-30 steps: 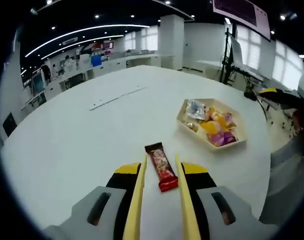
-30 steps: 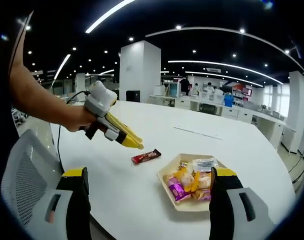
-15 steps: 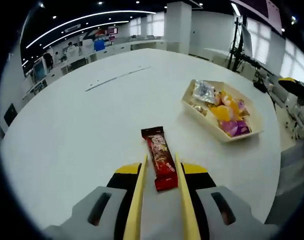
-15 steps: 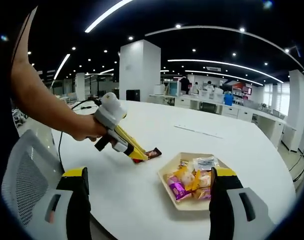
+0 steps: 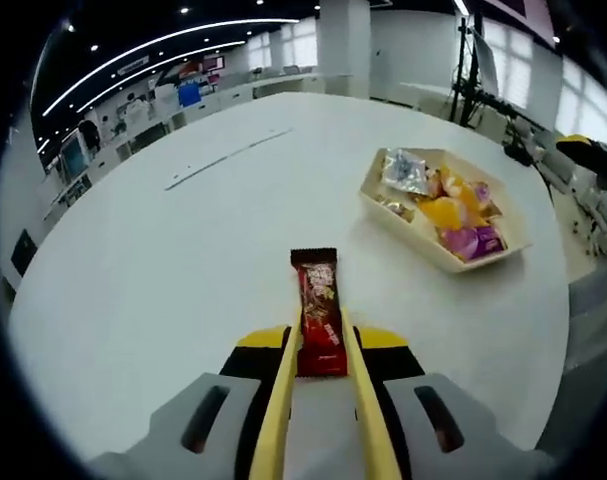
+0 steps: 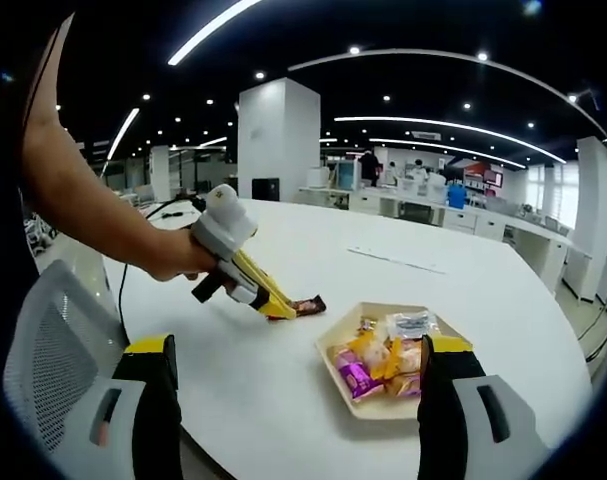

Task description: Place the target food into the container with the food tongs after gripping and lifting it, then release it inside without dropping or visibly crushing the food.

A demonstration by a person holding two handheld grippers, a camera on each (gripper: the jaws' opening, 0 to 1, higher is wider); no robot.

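The red snack bar (image 5: 320,312) lies flat on the white table (image 5: 163,270), its near half between my left tongs (image 5: 319,345), which look closed against its sides. If I squeeze harder I could crush the wrapper; too lightly, it slips before reaching the tray (image 5: 395,207). My right tongs (image 6: 295,375) hang wide open, empty.

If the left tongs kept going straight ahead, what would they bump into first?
Probably nothing new: the left tongs already straddle the red snack bar. Beyond it lies bare white table; the snack tray sits off to the right.
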